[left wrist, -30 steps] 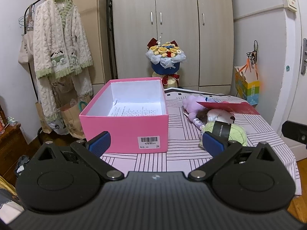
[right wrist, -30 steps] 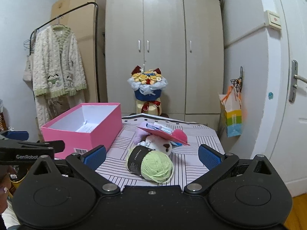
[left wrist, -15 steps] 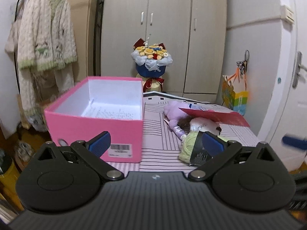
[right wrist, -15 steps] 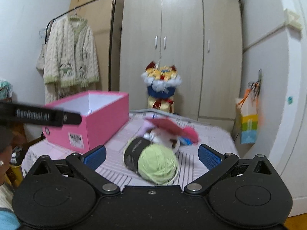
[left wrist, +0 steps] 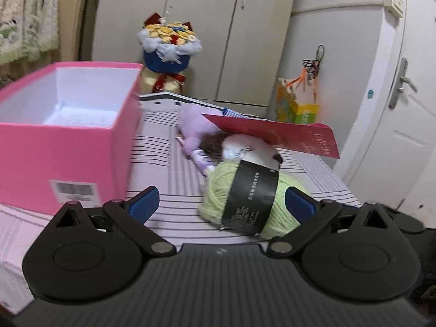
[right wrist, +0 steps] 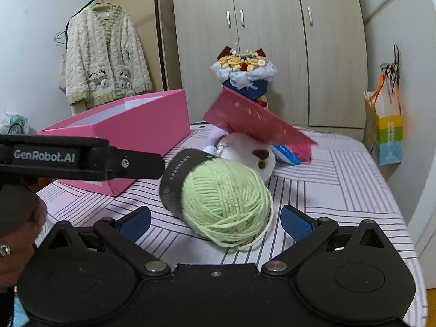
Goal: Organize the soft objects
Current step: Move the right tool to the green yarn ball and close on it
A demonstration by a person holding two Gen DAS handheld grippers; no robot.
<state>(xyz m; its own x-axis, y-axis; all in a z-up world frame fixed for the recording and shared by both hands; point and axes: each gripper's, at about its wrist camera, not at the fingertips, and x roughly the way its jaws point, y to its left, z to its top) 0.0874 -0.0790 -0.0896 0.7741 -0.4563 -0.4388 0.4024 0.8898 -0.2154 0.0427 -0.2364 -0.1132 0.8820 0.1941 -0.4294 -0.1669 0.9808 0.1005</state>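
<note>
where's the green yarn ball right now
The green yarn ball lies on the striped table, right of the pink box, against the white plush toy.

A beige wardrobe [right wrist: 268, 43] stands beside a white door [left wrist: 403, 125].

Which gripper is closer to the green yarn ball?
Right, by a little. The right gripper is open, with the green yarn ball sitting between its fingers. The left gripper is open too, just left of the ball.
</note>
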